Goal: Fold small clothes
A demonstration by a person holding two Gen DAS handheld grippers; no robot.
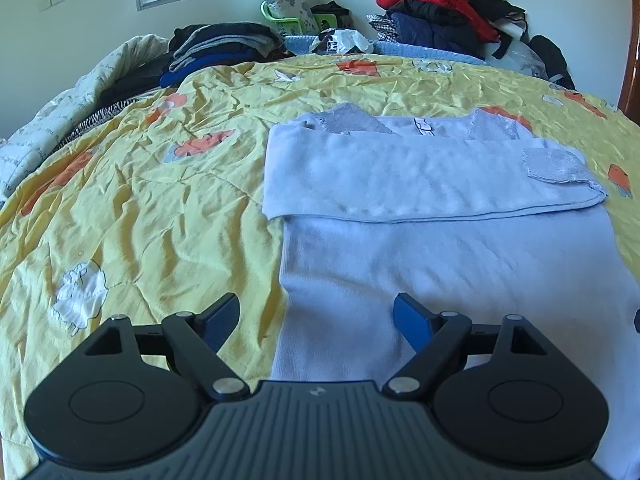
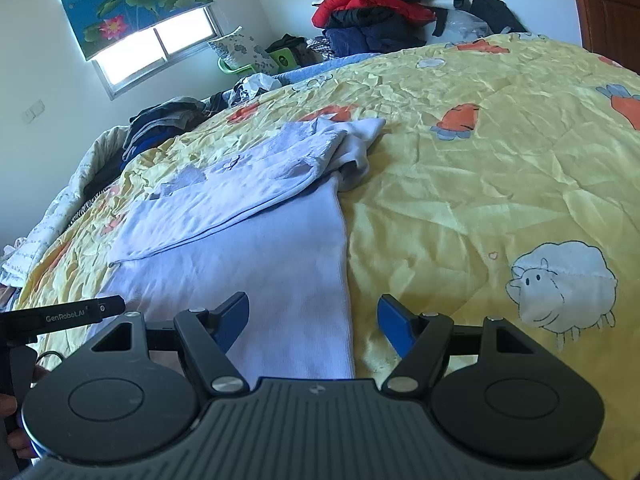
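A pale blue long-sleeved top lies flat on the yellow cartoon-print quilt, its hem toward me. One sleeve is folded across the chest, and its lace cuff rests at the right edge. My left gripper is open just above the top's left side edge near the hem, one finger over the quilt and one over the fabric. My right gripper is open over the right side edge of the top, and nothing is pinched. The left gripper's body shows at the left of the right wrist view.
A stack of dark folded clothes sits at the far left of the bed. A heap of red and dark jackets stands at the far right. A white padded cover is bunched along the left edge. A brown door stands at the right.
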